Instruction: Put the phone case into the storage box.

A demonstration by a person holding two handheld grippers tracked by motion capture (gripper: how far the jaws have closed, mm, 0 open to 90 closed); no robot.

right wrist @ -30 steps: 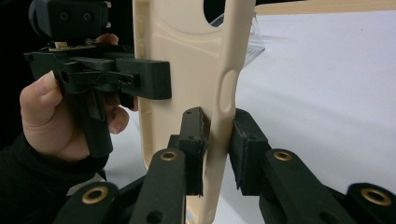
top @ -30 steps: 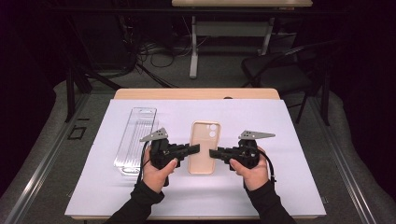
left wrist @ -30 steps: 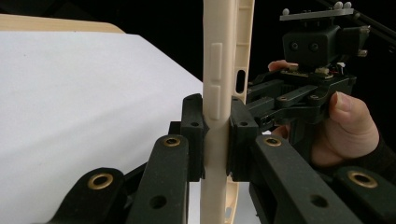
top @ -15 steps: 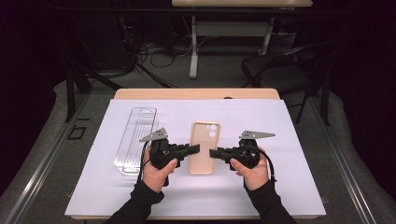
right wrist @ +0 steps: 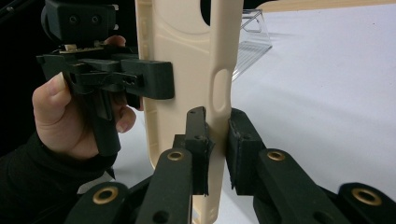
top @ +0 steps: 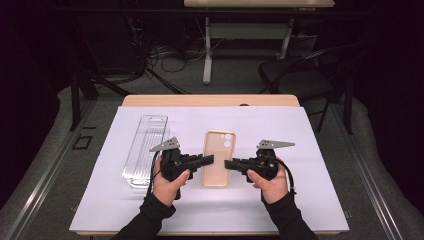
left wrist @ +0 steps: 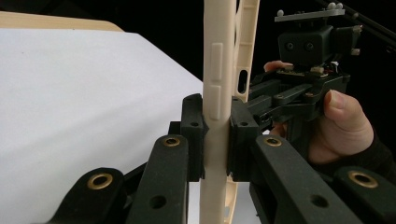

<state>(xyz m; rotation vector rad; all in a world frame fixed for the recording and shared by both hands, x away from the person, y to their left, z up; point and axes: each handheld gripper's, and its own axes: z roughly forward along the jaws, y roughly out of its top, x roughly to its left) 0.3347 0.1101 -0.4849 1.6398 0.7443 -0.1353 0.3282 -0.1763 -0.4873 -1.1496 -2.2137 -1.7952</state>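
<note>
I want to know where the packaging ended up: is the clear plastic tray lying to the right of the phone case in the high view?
No, the clear plastic tray lies left of the phone case, beyond the left hand-held gripper.

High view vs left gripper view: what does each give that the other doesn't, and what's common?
High view: the phone case seen whole from above, with the camera cut-out at its far end. A clear plastic tray lies to its left on the white table cover.

Left gripper view: the case edge-on, showing its side-button bumps. The left gripper has its fingers pressed on that edge from both sides.

Both: the case, the right gripper on its opposite edge, and the white cover.
</note>
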